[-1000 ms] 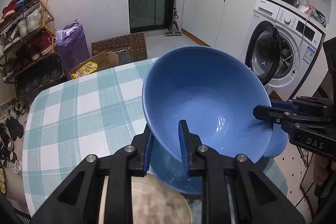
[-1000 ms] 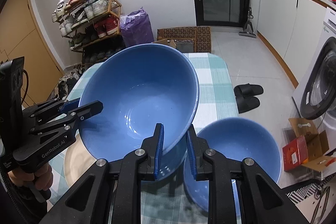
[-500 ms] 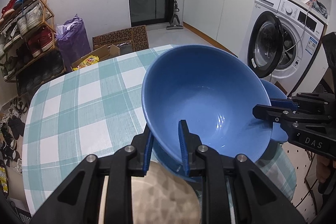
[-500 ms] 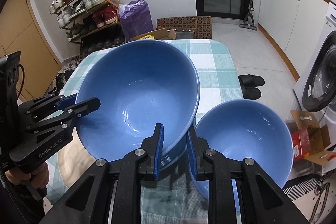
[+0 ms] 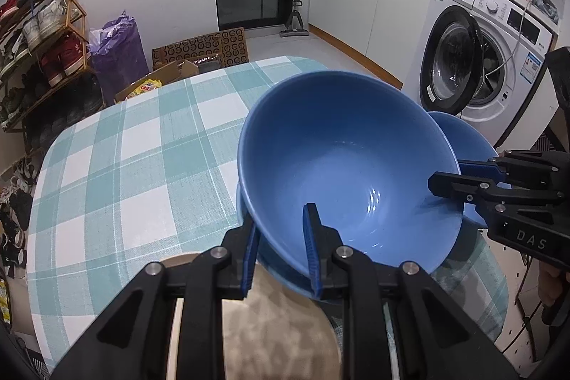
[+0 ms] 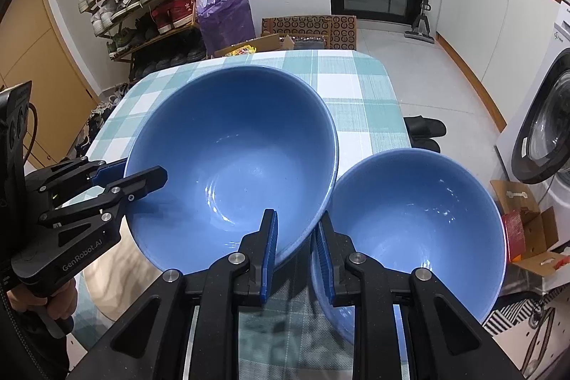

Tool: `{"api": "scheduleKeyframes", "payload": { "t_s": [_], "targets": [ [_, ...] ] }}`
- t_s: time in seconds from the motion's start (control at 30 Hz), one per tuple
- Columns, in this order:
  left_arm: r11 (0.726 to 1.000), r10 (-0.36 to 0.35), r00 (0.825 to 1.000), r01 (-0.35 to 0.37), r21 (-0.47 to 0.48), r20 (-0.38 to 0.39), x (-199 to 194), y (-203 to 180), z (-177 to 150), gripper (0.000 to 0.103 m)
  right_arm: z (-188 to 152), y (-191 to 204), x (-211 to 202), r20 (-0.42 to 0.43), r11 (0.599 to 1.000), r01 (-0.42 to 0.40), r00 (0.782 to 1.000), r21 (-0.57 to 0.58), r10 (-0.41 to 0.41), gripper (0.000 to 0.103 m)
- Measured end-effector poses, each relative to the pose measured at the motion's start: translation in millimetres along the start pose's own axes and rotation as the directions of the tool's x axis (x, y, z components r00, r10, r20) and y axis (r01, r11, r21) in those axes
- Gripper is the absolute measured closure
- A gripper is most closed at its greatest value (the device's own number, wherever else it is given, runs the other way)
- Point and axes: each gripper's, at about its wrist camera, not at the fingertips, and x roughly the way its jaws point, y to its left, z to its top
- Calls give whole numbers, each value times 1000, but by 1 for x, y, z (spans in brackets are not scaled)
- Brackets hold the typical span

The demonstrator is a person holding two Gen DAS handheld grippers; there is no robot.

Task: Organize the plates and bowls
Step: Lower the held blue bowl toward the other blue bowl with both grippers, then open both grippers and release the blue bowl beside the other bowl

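Teal-and-white checked cloth is covering the table (image 5: 117, 187), which is standing in a kitchen corner with a shoe rack (image 6: 142, 6) against the wall and a washing machine (image 5: 477, 73) to one side. A large blue bowl (image 5: 349, 173) is being held tilted over the table, its inside glossy and holding nothing. It is sitting inside a second blue bowl (image 5: 249, 223) whose rim is peeking out below it; whether the two are touching all round is not clear.

The left gripper (image 5: 281, 248) is pinching the large bowl's near rim, one blue pad inside the bowl and one outside. The right gripper (image 6: 295, 244) is straddling the rim on the opposite side, one pad inside and one outside, but its outer pad seems to be standing slightly off the wall, so I cannot tell whether it is clamping.

Just beside the big bowl, on the washing-machine side, a smaller blue bowl (image 6: 409, 223) is resting upright on the cloth, also with nothing in it. A beige plate (image 5: 278, 326) is lying flat on the table under the left gripper, next to the stacked bowls, with a mottled surface and no contents showing.
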Motion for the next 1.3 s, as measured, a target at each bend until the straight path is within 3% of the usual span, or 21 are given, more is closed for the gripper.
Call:
{"api": "scheduleKeyframes", "payload": {
  "t_s": [0.47,0.7,0.8,1.03,1.3],
  "targets": [
    [1000,8,1000,-8,11,-21,5,2,-3,81,2,10,14,-25,999,34,999,-41,-35,79],
    [999,19,999,-18,33,-34,5,0,-6,74,-1,14,16,-31,997,36,999,-61,-38,78],
    [998,47,998,-45,48,-43,5,-3,-8,62,-1,15,16,-28,997,42,999,-71,-44,77],
    [997,54,997,-52,48,-55,9,1,-12,62,-3,12,17,-28,996,37,999,-76,-39,73],
    [999,32,999,-31,21,-42,3,3,-12,54,-2,9,7,7,998,18,1000,-63,-18,53]
  ]
}}
